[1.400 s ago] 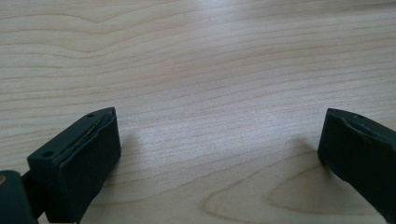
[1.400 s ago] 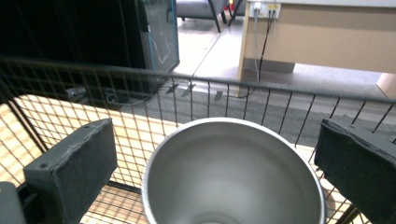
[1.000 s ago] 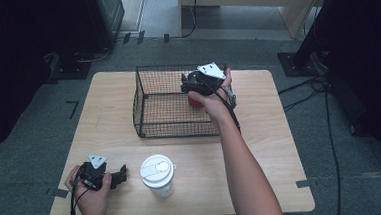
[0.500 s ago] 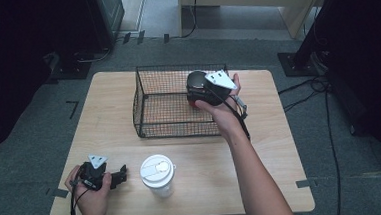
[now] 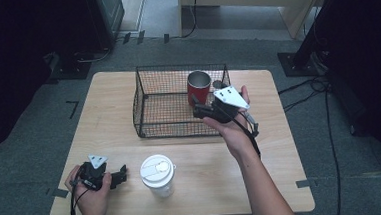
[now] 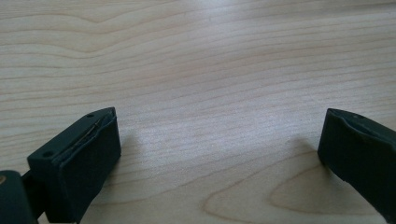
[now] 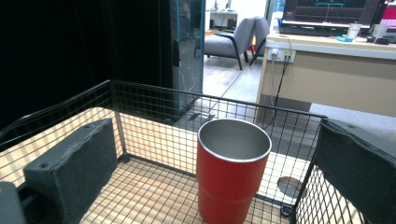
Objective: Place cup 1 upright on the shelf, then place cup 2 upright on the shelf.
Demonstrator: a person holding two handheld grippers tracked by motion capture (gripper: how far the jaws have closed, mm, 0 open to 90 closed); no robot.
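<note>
**Ana:** High view first, from the left: what sits at the near left corner of the light wooden table (image 5: 104,118)?

**Ben:** The left gripper (image 5: 118,176) lies low there in the person's left hand (image 5: 91,191), its jaws pointing toward the white lidded paper cup (image 5: 157,174), which stands upright just beside it, with a small gap between them.

**Ana:** And its jaws?

**Ben:** The left gripper view shows the left gripper (image 6: 219,154) spread wide, bare wood grain between the two black pads and nothing held.

**Ana:** Further right?

**Ben:** The black wire mesh basket (image 5: 152,90) stands at the middle of the table's far half. The red metal tumbler with a silver inside (image 5: 199,87) stands upright in the basket's far right corner, close to the wire walls.

**Ana:** Where is the other gripper?

**Ben:** The right gripper (image 5: 196,109) hovers over the basket's right end in the person's right hand (image 5: 232,125), just near of the tumbler. In the right gripper view, the right gripper (image 7: 219,172) is opened wide; the red tumbler (image 7: 232,170) stands between the pads but farther off, touched by neither, on the basket (image 7: 154,116) floor.
</note>
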